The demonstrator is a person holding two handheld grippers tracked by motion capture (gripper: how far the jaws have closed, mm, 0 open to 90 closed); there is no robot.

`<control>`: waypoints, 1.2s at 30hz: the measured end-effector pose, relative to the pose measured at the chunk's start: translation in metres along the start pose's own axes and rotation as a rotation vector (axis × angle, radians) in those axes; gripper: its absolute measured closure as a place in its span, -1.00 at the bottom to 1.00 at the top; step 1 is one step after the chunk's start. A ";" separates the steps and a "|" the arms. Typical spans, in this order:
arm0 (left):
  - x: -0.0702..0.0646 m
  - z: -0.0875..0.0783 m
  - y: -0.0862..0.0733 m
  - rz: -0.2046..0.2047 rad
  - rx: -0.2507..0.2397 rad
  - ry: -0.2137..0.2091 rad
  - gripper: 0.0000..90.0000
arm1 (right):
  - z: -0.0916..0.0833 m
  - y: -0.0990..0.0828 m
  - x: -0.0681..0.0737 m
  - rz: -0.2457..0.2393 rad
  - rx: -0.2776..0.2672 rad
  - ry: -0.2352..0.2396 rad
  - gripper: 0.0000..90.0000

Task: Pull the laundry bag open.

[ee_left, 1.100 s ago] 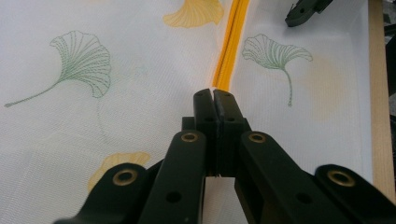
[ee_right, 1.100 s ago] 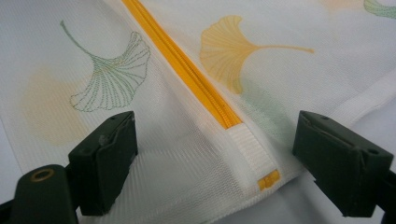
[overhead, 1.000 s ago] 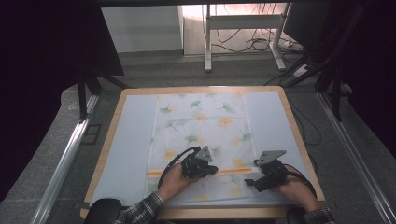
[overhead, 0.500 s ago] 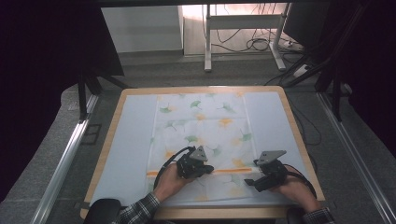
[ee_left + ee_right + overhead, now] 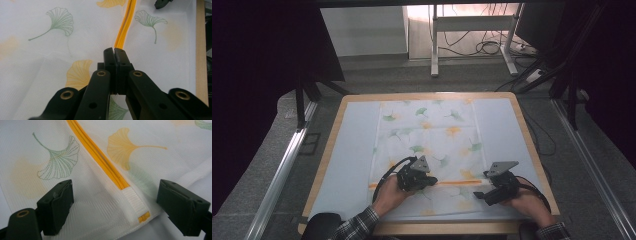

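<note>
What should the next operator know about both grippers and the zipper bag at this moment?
Left gripper: jaws shut at the orange zipper, probably on its pull, which is hidden.
Right gripper: jaws open, straddling the zipper's end corner, pads pressing the mesh down.
White mesh bag with ginkgo-leaf print: flat on the pale blue mat, zipper across its near end.
Done: both grippers placed.
Left: likely drawing the zipper along while the right steadies the bag.
</note>
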State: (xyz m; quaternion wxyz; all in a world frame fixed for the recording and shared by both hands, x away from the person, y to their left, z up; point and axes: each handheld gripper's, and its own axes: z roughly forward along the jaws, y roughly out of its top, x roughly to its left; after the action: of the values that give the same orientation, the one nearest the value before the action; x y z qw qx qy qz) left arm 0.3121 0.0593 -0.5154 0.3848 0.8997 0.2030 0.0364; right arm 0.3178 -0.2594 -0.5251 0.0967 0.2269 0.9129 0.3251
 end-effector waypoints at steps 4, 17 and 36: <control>0.001 -0.002 -0.002 -0.003 0.003 0.001 1.00 | 0.000 0.000 0.000 0.000 0.000 0.000 -0.68; 0.001 -0.008 -0.006 0.003 0.006 0.014 1.00 | 0.000 0.000 0.000 0.003 -0.002 0.000 -0.68; 0.005 -0.012 -0.016 -0.006 0.034 0.039 1.00 | 0.000 0.000 0.000 0.004 -0.003 -0.001 -0.68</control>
State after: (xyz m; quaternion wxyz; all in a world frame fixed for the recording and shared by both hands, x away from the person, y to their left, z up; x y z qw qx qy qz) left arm 0.3083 0.0797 -0.5188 0.3655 0.9045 0.2140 0.0493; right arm 0.3174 -0.2596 -0.5253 0.0967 0.2289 0.9120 0.3265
